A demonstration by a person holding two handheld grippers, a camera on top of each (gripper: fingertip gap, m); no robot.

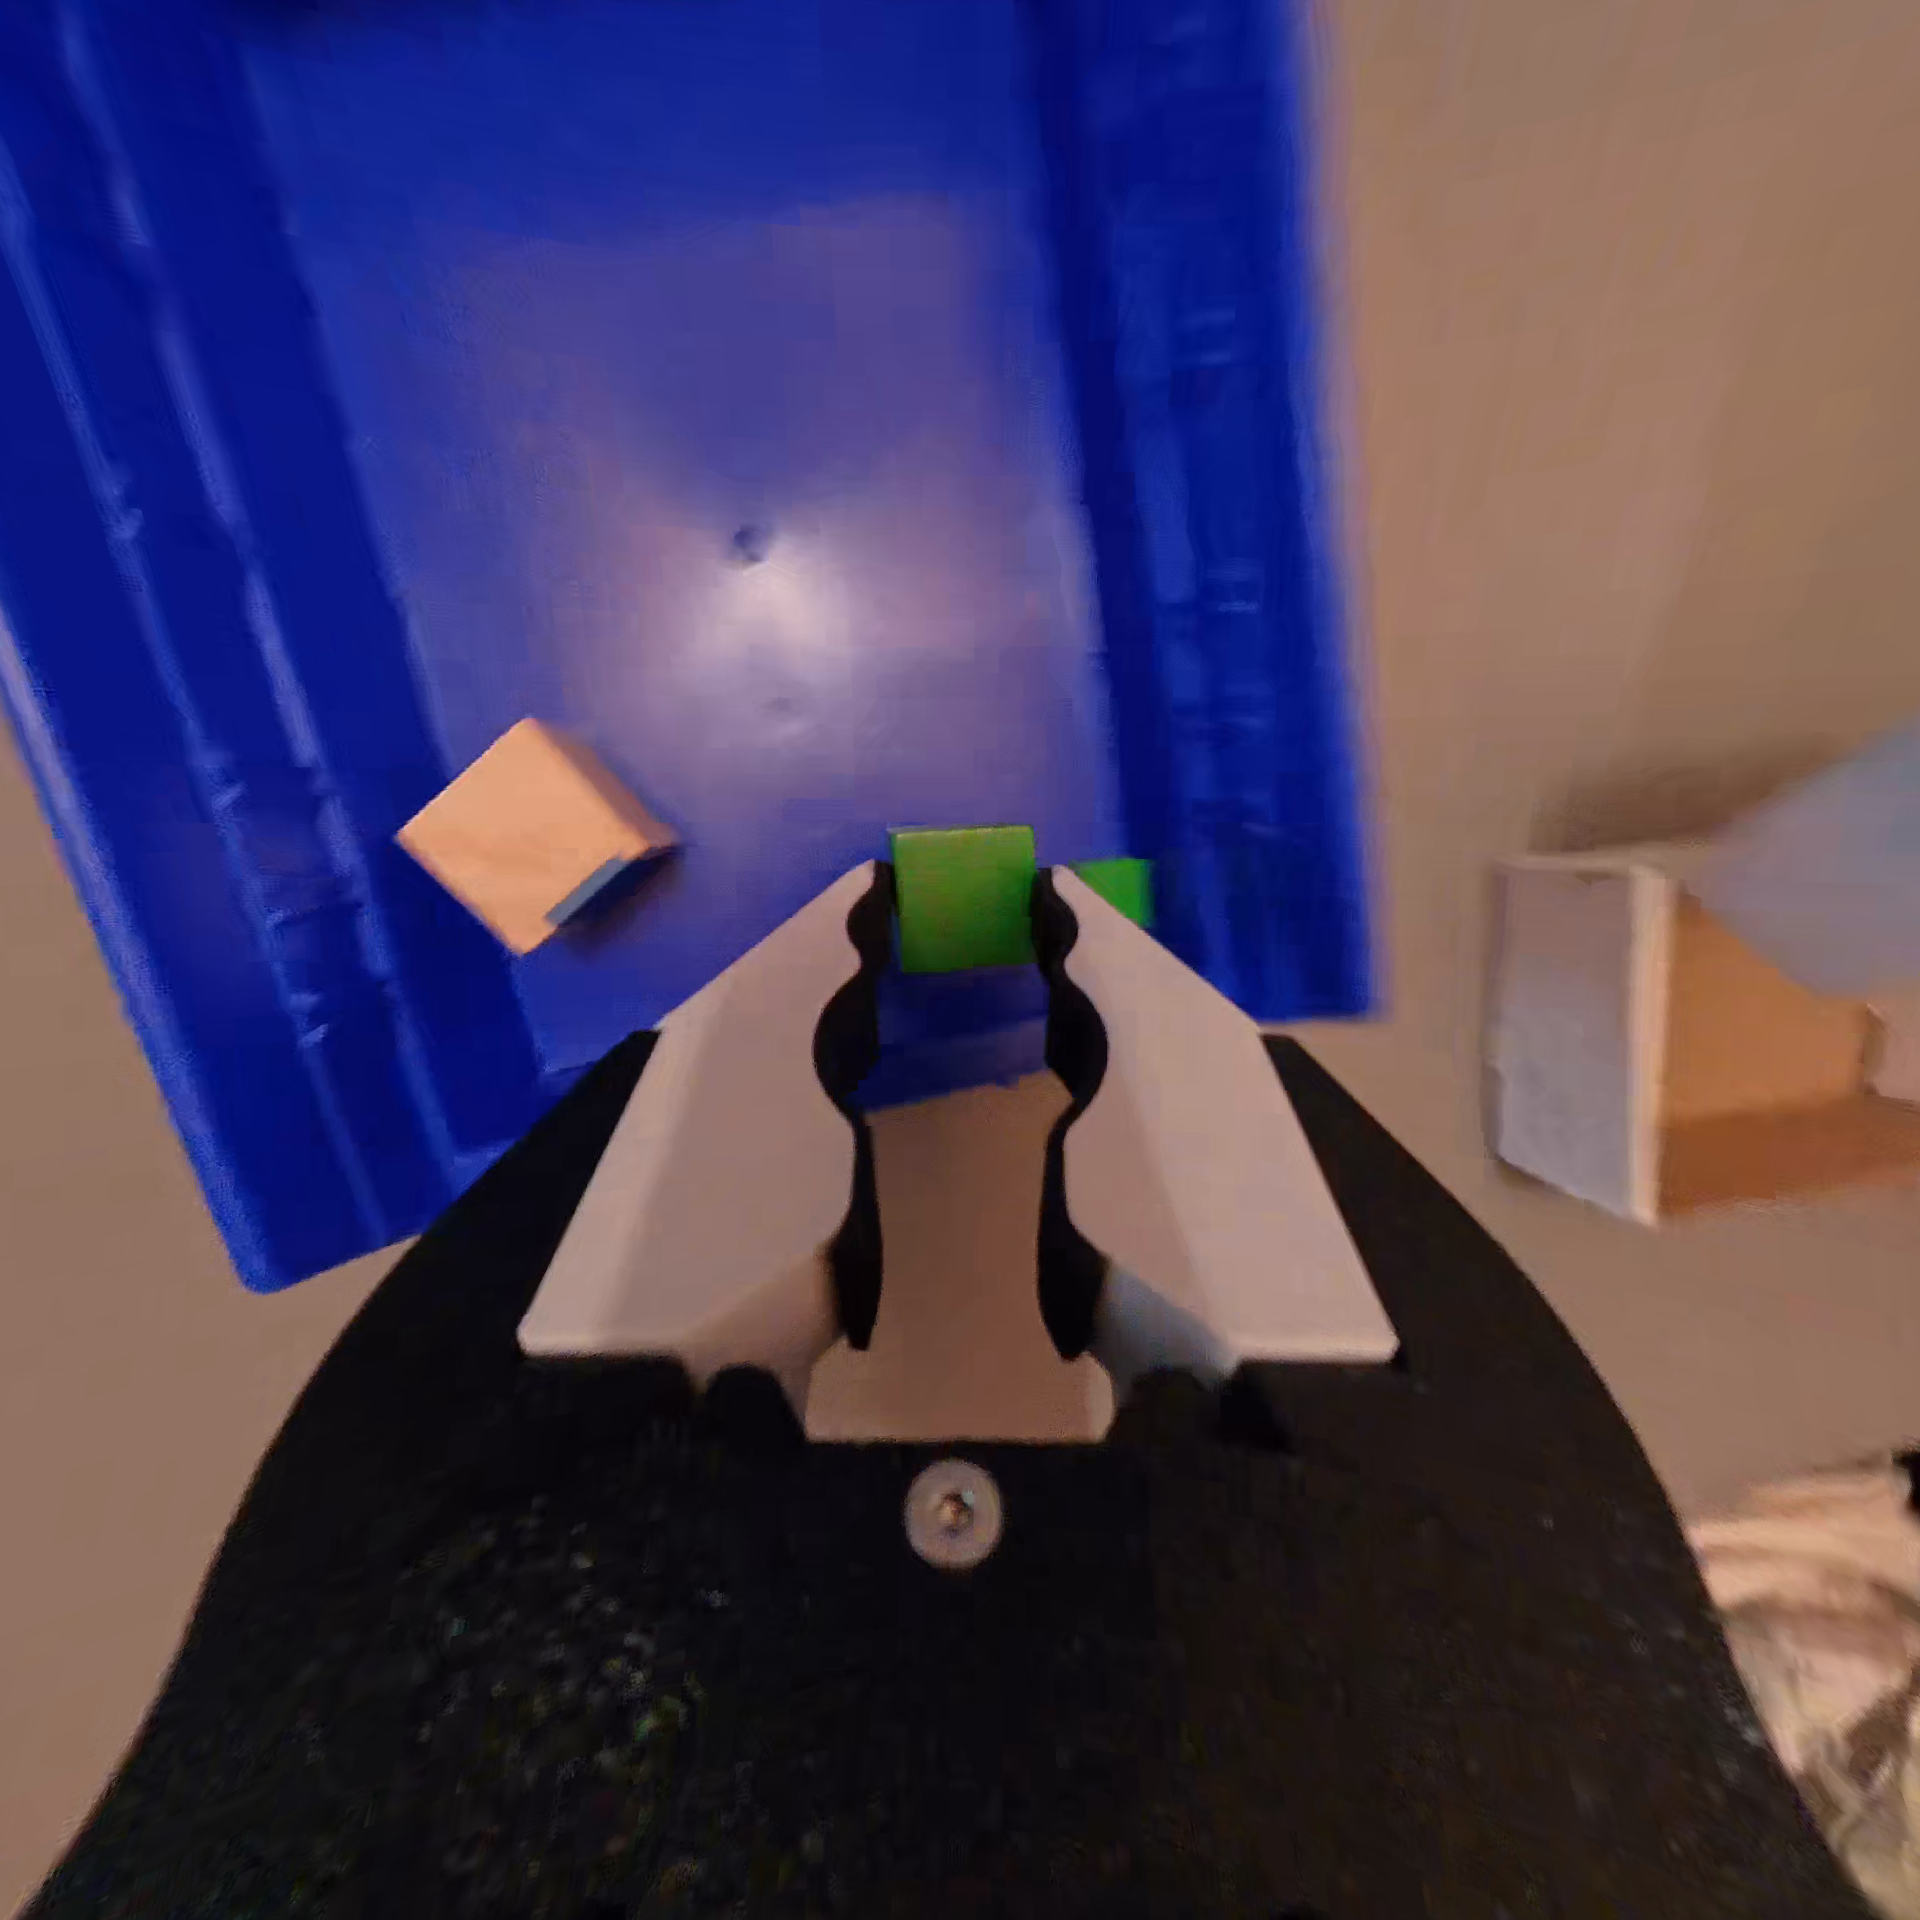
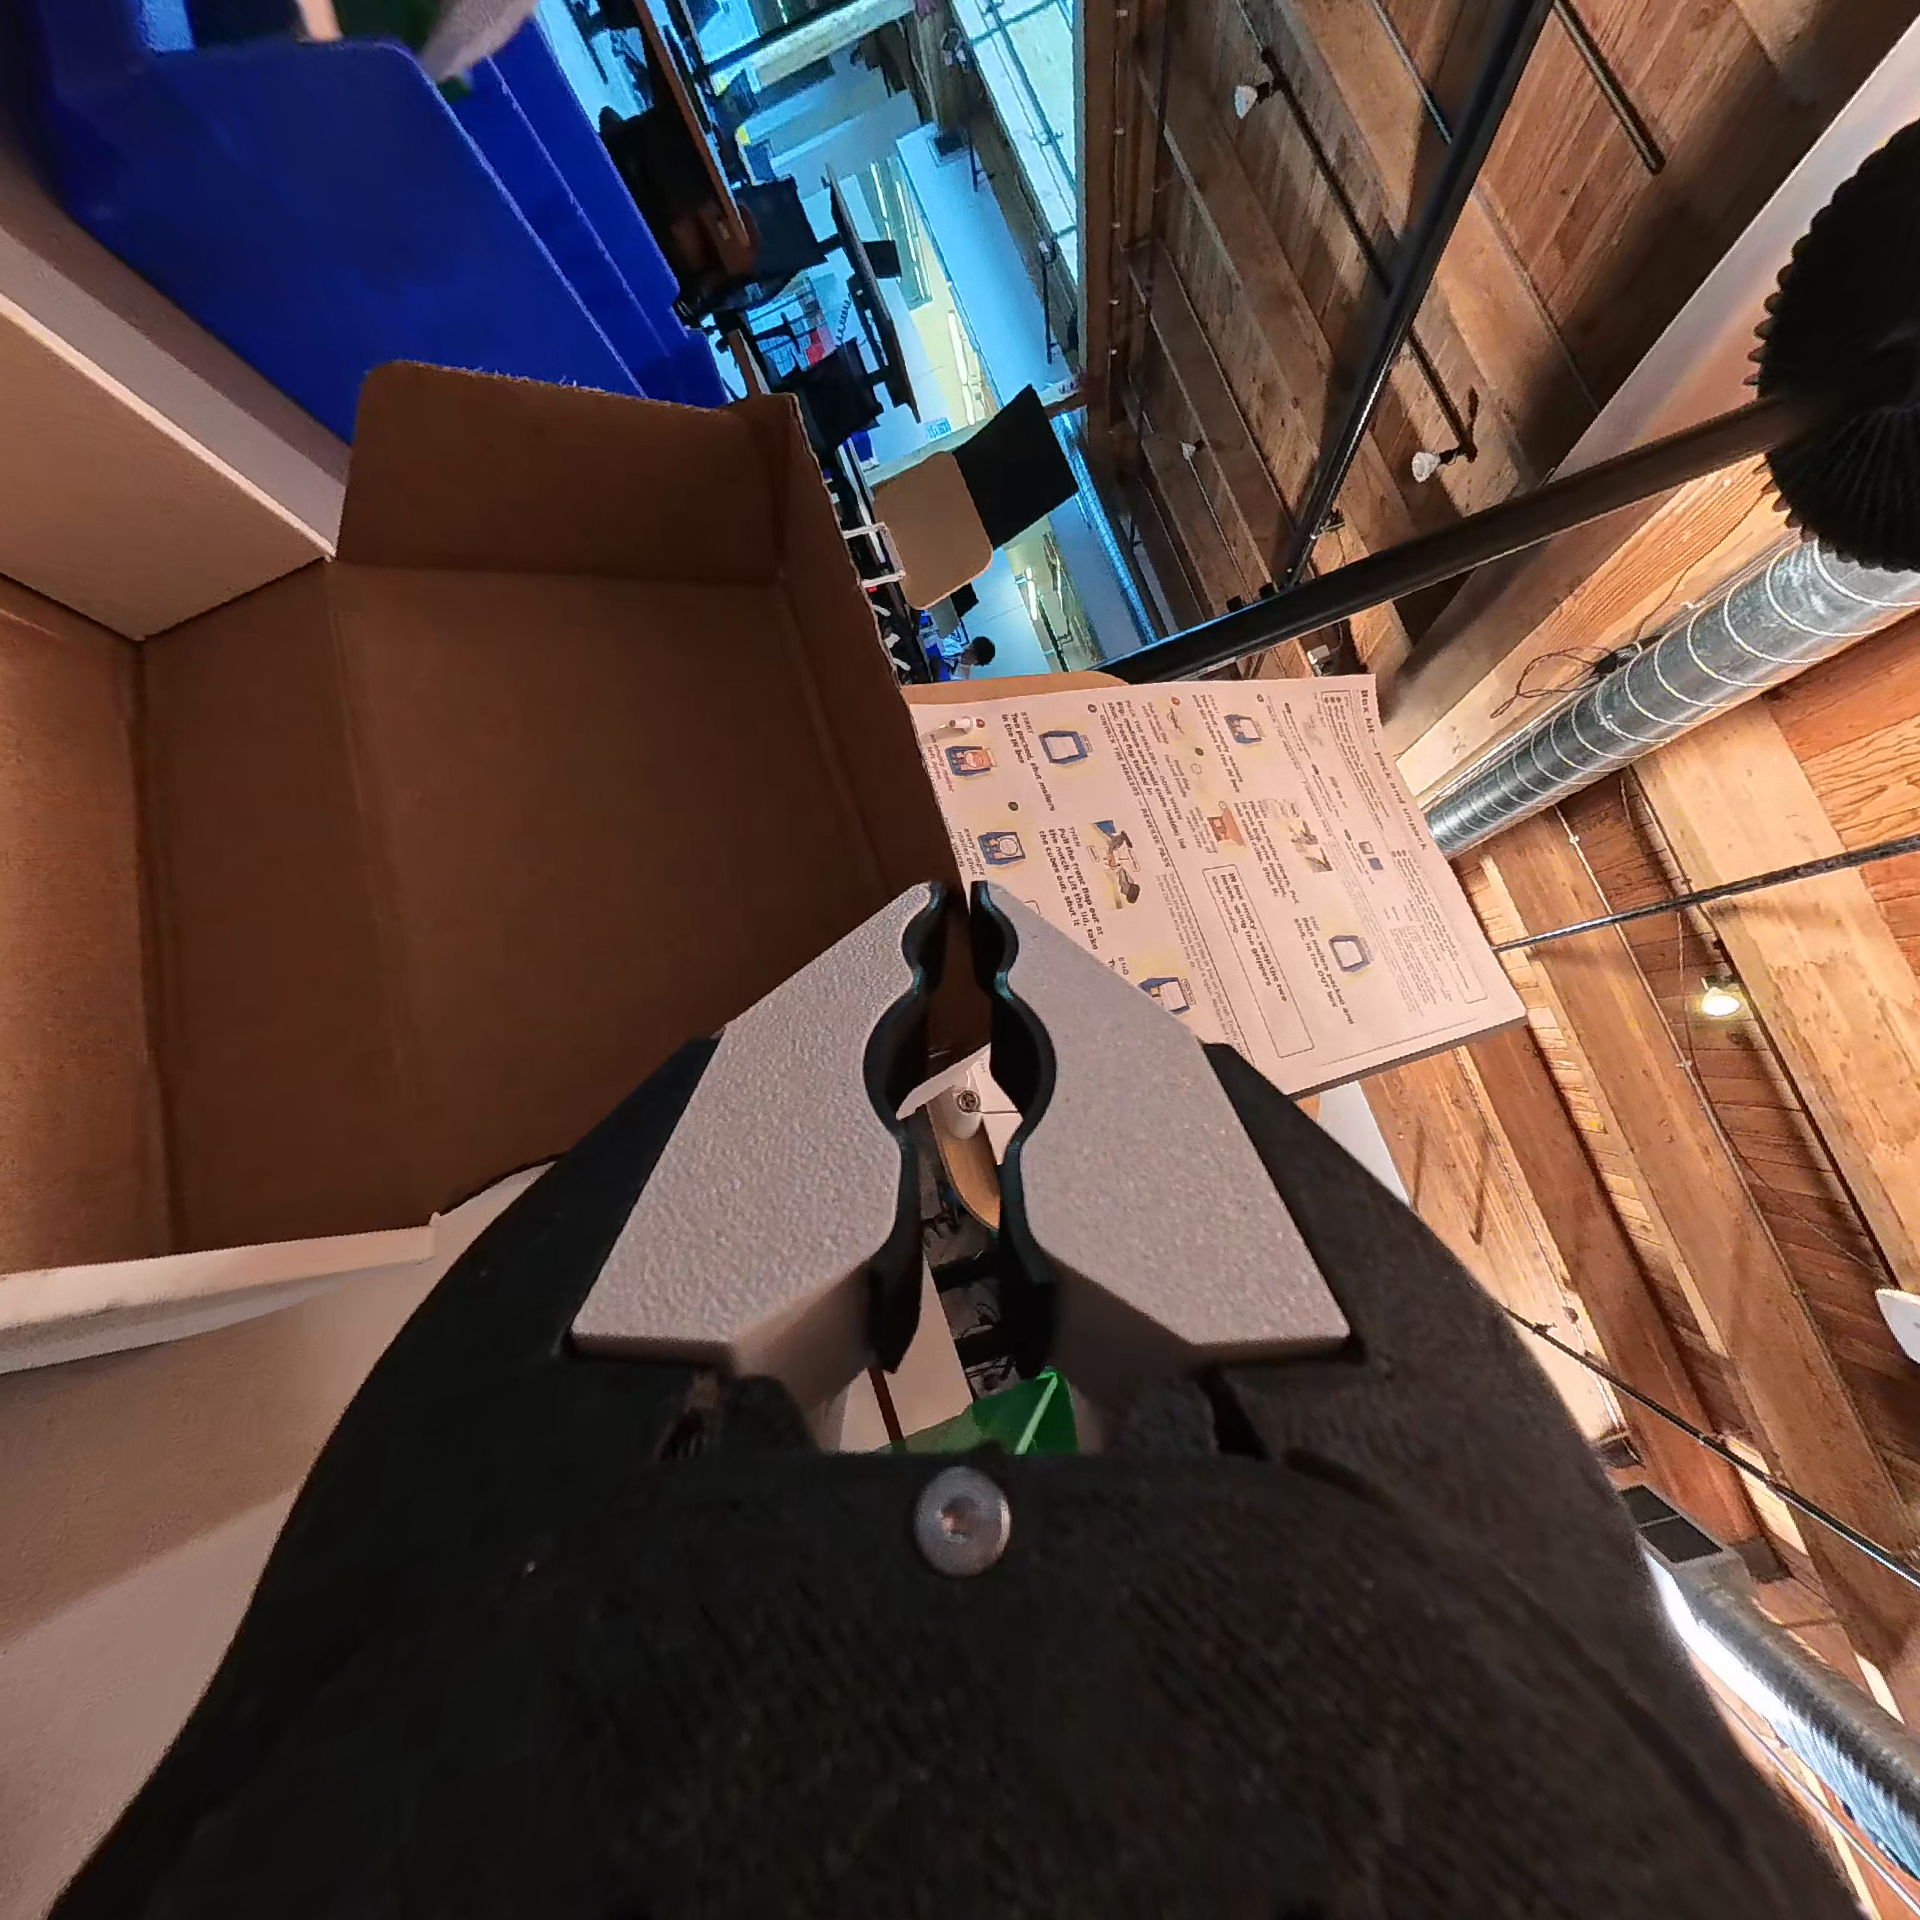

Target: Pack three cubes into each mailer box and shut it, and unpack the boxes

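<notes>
In the left wrist view my left gripper [image 1: 964, 902] is shut on a green cube [image 1: 964, 894] and holds it over the near right part of a blue bin [image 1: 727, 416]. A wooden cube with one blue face [image 1: 530, 831] lies on the bin floor to the left. A second green cube [image 1: 1120, 888] shows partly behind the right finger. An open mailer box [image 1: 1662, 1039] stands right of the bin. In the right wrist view my right gripper [image 2: 961, 909] is shut on the edge of the raised cardboard lid of the mailer box [image 2: 520, 831]. The part of the box inside that shows holds nothing.
The blue bin [image 2: 312, 208] also shows behind the box in the right wrist view. A printed instruction sheet [image 2: 1195, 862] stands beyond the lid. A crumpled light cloth [image 1: 1818, 1621] lies at the near right. The beige table [image 1: 1610, 416] spreads right of the bin.
</notes>
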